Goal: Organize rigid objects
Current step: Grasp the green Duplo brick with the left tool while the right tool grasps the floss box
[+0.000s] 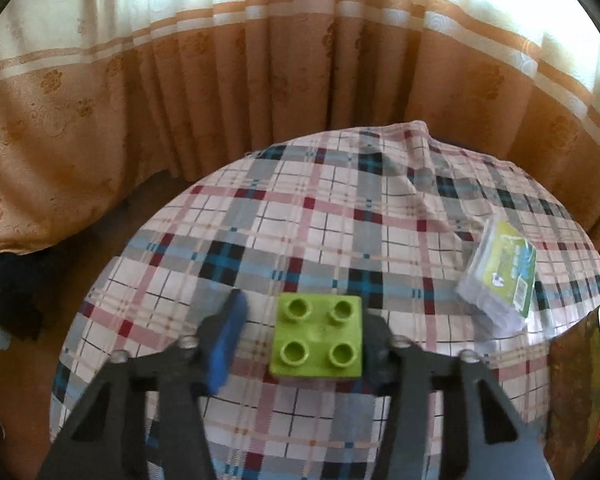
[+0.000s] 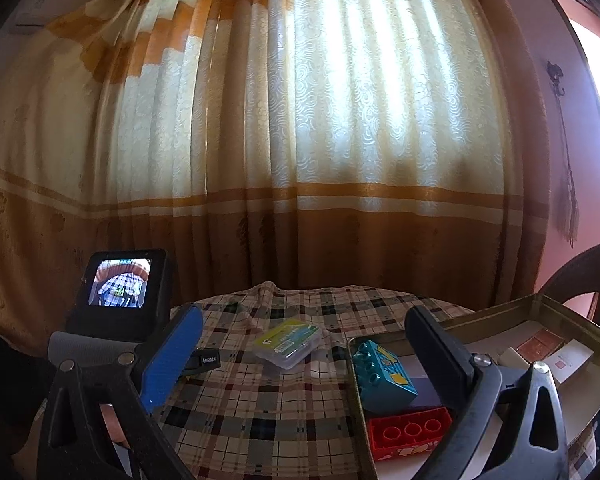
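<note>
Green block: lime four-stud Duplo brick (image 1: 318,342), flat on the plaid tablecloth (image 1: 340,216), studs up, nearer the right finger than the left.
Left gripper (image 1: 300,332): spread wide around the brick; right finger touching or just beside its edge, blue-padded finger (image 1: 228,340) well clear on the other side.
Right gripper (image 2: 304,352): parted, holding nothing, hovering over the near rim of the tin.
Destination, judged: open metal tin (image 2: 500,312) to the right, already holding a teal block (image 2: 384,372) and a red brick (image 2: 410,432).
Also waiting: clear plastic case with green label (image 1: 500,272), outside the tin.
Grip advice: centre first, then close squarely on the two flat side walls, low, not on the studs.
Carry advice: lift straight, keep level, clear the tin wall.
Risk: off-centre closing likely to shove or twist the brick on the cloth.
</note>
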The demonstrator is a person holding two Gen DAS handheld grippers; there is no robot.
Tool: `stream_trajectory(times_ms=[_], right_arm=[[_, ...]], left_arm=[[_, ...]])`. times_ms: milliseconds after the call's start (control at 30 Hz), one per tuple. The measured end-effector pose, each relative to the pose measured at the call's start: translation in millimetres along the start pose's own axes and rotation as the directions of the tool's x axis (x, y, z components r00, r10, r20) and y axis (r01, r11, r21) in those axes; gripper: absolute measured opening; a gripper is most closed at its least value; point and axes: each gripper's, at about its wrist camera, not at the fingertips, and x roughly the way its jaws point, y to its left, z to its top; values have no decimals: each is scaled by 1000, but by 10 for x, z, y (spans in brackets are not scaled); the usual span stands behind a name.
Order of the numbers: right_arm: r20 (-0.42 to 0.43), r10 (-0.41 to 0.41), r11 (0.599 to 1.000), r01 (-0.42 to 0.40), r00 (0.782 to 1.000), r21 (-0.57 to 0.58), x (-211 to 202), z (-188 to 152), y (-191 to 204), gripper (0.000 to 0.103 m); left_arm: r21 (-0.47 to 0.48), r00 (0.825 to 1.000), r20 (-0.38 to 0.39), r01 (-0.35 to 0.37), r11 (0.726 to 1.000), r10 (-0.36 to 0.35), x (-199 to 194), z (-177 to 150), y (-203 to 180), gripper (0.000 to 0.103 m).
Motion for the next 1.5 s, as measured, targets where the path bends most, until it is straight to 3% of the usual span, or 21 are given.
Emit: stream_trajectory(times_ms=[67, 367, 800, 933, 1167, 1300, 1500], right_arm=[[-11, -4, 1000, 4, 1000, 1, 34, 12, 7, 102], [-112, -51, 999, 51, 992, -1, 595, 236, 140, 102], [-282, -84, 996, 72, 956, -54, 1410, 151, 436, 103], [-357, -68, 998, 57, 932, -39, 1632, 128, 466, 102], [-510, -27, 997, 64, 860, 54, 1900, -54, 374, 95], [-532, -67, 994, 101, 844, 35, 1972, -91, 344, 94], [-594, -157, 988, 117, 789, -105, 2125, -160, 429, 94]], left_arm=[[-7, 1000, 4, 13, 1000, -13, -14, 3, 16, 30], [-75, 996, 17, 88, 993, -87, -39, 10, 152, 30], [-109, 997, 22, 81, 991, -80, -19, 25, 216, 31], [-134, 997, 26, 74, 988, -71, -11, 16, 266, 31], [-156, 999, 25, 29, 987, -26, 0, 24, 302, 30], [-177, 999, 31, 34, 984, -29, -2, 29, 354, 31], [-180, 999, 42, 32, 983, -25, -25, 25, 374, 31]])
